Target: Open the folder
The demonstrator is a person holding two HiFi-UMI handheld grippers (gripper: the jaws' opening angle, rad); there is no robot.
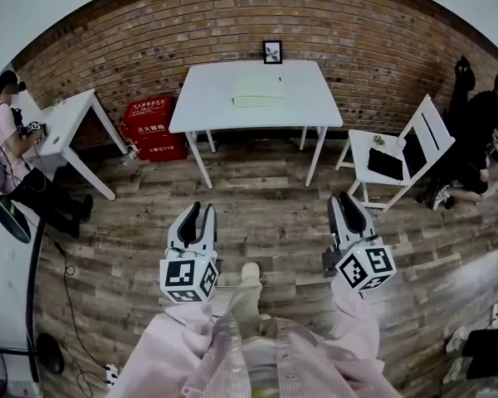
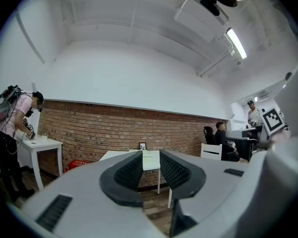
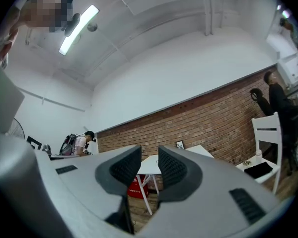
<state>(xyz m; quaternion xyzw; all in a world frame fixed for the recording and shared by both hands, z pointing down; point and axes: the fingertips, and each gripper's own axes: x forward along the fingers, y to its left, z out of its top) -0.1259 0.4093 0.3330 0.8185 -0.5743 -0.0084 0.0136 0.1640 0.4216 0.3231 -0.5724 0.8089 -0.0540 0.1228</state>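
Folder (image 1: 258,95): pale, rectangular, closed, lying flat on white worktop (image 1: 207,98), near its middle, slightly toward far edge, long side along worktop front.

**Even indoor light, strong fisheye bend**

Room evenly bright. Light comes from long white ceiling tube lamps (image 2: 237,42), seen in both gripper views. The white rectangular table top (image 1: 257,89) is nearly washed out in the head view, with soft shadow beneath it on the wood-plank floor (image 1: 257,214). The red-brown brick wall (image 1: 232,23) bows sharply. Black vignette fills every corner. The close foreground in the gripper views is slightly soft.
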